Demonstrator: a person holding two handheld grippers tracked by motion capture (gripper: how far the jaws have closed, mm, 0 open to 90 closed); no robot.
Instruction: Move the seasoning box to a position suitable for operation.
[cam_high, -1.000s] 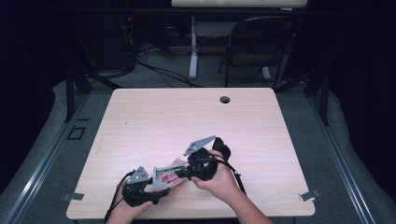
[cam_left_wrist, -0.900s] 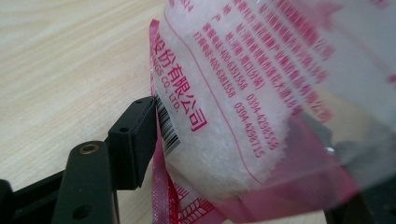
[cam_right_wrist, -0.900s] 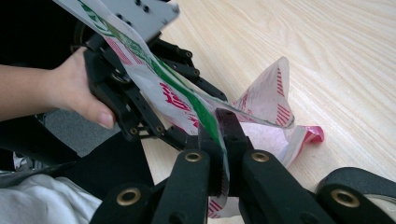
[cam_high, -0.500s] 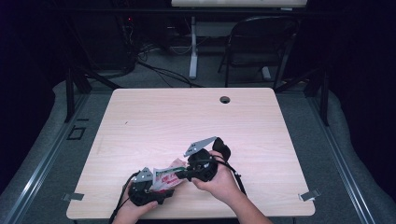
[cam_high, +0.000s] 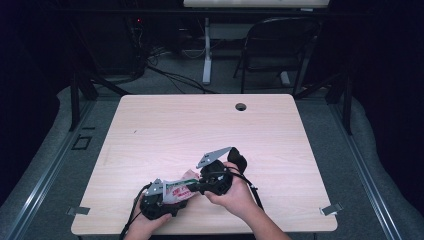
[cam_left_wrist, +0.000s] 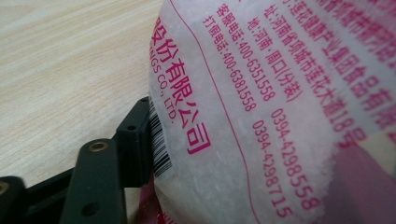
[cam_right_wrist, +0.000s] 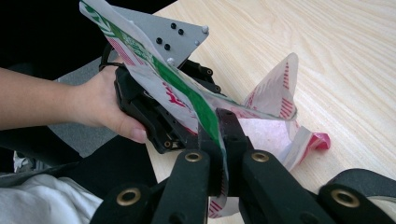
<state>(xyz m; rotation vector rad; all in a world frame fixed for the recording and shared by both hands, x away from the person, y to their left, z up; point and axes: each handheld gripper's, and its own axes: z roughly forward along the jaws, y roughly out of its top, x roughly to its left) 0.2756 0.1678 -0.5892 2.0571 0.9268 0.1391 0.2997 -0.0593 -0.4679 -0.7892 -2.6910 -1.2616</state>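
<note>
Table (cam_high: 210, 125), light wood, spanning the high view, small round hole (cam_high: 241, 106) near its 12 o'clock edge. Dark chair (cam_high: 275, 50) standing beyond that edge, toward 1 o'clock. Right hand-held gripper (cam_high: 200, 186) sitting near the 6 o'clock edge, gripped by the right hand (cam_high: 235, 192), grey plate rising on top, jaws clamping tight on a plastic packet (cam_high: 179, 190). Left hand-held gripper (cam_high: 162, 200) lying just at 8 o'clock of the right one, pinching the opposite end of the same packet. Packet stretching between both, lifting off the table in the right gripper view (cam_right_wrist: 187, 98), white film with green stripe and red print. Pink characters, phone numbers and barcode crowding the left gripper view (cam_left_wrist: 261, 112).
</note>
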